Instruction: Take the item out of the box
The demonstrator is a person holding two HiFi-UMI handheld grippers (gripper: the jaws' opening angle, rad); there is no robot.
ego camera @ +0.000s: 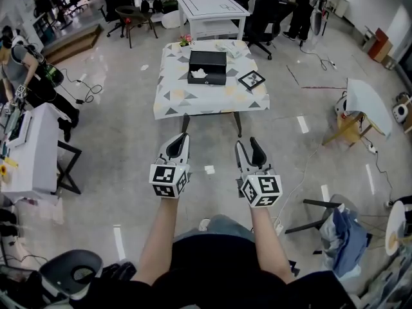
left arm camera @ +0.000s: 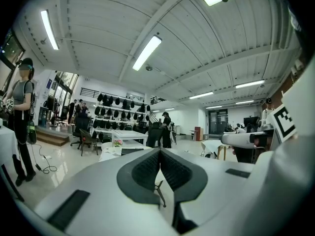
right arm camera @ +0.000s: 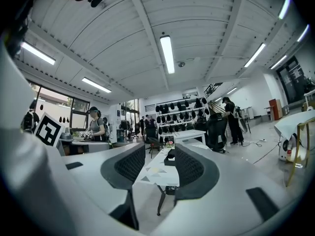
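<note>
The item (ego camera: 199, 74) is a small pale thing lying inside the open black box (ego camera: 207, 67), which sits near the middle of the cloth-covered table (ego camera: 174, 98), at twelve o'clock from the person and well apart from both grippers. It is too small here to say what it is.

Neither gripper holds anything. The left gripper (ego camera: 179, 140) has its jaws closed on each other, with nothing between them. The right gripper (ego camera: 248, 145) has its jaws spread wide and empty, with the table and box framed far off between them in its own view.

The likely trouble lies in the pick:
- The item lies low in the box, so a jaw could catch the rim and push the box along the loose cloth.
- A shallow pinch could slip off the item, or lift the box with it if nothing steadies the box.
- A sideways approach could knock the marker card (ego camera: 252, 79), at four o'clock just beside the box.

By count there are one box, one item seen in it, one marker card, one small bunch of flowers (ego camera: 186, 40) at eleven o'clock of the box, one table and two grippers.
</note>
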